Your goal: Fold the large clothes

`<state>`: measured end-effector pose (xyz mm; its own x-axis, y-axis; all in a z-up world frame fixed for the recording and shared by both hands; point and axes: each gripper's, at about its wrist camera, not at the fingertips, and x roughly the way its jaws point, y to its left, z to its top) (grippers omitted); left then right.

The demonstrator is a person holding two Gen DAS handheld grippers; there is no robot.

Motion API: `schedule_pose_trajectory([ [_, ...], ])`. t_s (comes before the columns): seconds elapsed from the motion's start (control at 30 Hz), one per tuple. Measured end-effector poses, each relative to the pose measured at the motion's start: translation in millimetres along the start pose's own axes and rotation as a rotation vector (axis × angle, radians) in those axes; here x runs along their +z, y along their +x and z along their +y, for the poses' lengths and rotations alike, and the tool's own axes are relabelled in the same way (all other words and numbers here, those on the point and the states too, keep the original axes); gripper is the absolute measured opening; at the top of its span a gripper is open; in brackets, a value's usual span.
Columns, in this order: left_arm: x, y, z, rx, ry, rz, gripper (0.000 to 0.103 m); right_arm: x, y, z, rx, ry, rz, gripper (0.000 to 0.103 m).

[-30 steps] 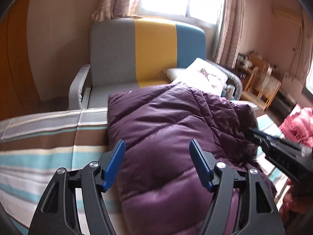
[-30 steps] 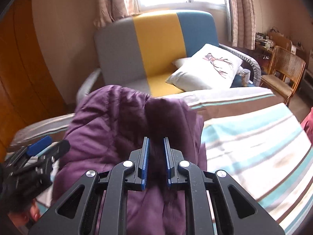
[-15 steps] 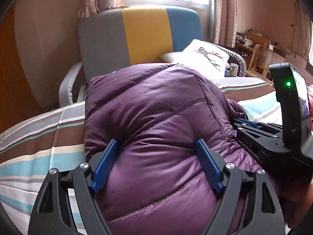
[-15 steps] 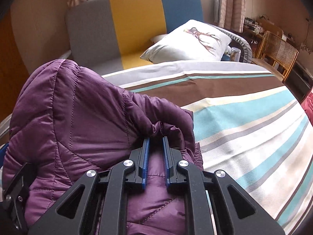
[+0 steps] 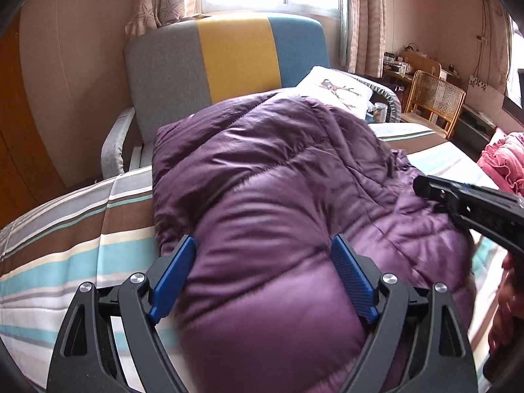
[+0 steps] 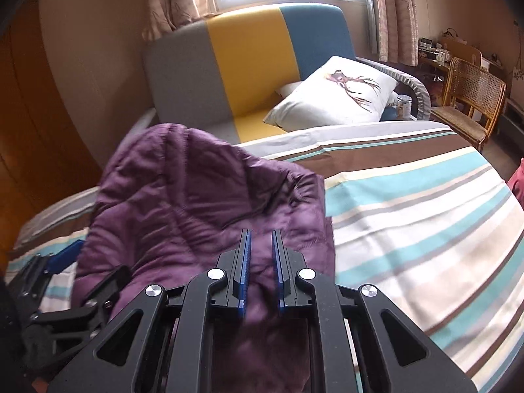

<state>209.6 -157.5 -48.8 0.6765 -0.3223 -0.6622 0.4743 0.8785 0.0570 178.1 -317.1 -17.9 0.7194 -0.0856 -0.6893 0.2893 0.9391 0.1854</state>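
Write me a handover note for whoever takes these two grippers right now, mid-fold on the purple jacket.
Left hand-held gripper: jaws wide open, straddling a puffy fold of the purple jacket; no clamp.
Right hand-held gripper: jaws nearly shut, pinching jacket fabric at its right edge.
The jacket lies bunched on the striped bedspread, on its left part in the right wrist view, near the sofa.
Done: the jacket seems partly folded into a thick bundle.
Left: probably flatten and finish the fold, then release. A pink garment sits at the right edge; whether it is next is unclear.

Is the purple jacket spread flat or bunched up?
Bunched up: the purple jacket sits in a puffy folded mound on the striped bedspread.
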Motion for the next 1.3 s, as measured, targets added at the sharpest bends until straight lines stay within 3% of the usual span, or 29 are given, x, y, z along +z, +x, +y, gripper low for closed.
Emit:
schedule_pose_trajectory([
  [0.17, -9.4, -14.8, -4.6, 0.011, -0.018, 0.007, 0.085, -19.5, -9.2, 3.2, 0.010, 0.030, 0.035, 0.012],
  [0.3, -20.1, -7.1, -7.8, 0.012, -0.022, 0.050, 0.087, -37.1, 17.5, -4.5, -0.015, 0.041, 0.112, 0.012],
  [0.4, -23.8, 3.8, -15.5, 0.031, 0.037, 0.056, 0.088, -45.2, 32.7, -10.4, -0.009, 0.040, 0.098, 0.012],
  [0.6, -21.9, 0.3, -6.3, -0.001, 0.014, 0.064, 0.090, -39.2, 21.3, -8.3, 0.005, 0.027, 0.099, 0.013],
  [0.7, -22.6, -11.1, 5.4, -0.015, -0.023, 0.055, 0.096, -36.0, 0.3, -15.2, 0.051, 0.095, 0.073, 0.021],
  [0.73, -22.8, -15.8, 10.2, -0.008, -0.042, 0.048, 0.101, -35.7, -6.6, -16.6, 0.065, 0.113, 0.059, 0.027],
  [0.83, -23.2, -26.4, 21.1, -0.007, -0.081, 0.025, 0.101, -35.2, -23.2, -16.4, 0.079, 0.111, 0.036, 0.051],
  [1.1, -16.2, -35.3, 54.8, 0.013, -0.168, 0.033, 0.101, -24.8, -26.8, -19.2, 0.028, 0.056, 0.071, 0.054],
  [1.17, -13.9, -26.5, 62.0, -0.007, -0.186, 0.069, 0.101, -19.5, -19.5, -24.7, 0.013, 0.075, 0.083, 0.066],
  [1.3, -12.0, -0.4, 78.0, -0.122, -0.251, 0.168, 0.101, -13.0, 7.5, -39.2, 0.079, 0.149, 0.158, 0.070],
])
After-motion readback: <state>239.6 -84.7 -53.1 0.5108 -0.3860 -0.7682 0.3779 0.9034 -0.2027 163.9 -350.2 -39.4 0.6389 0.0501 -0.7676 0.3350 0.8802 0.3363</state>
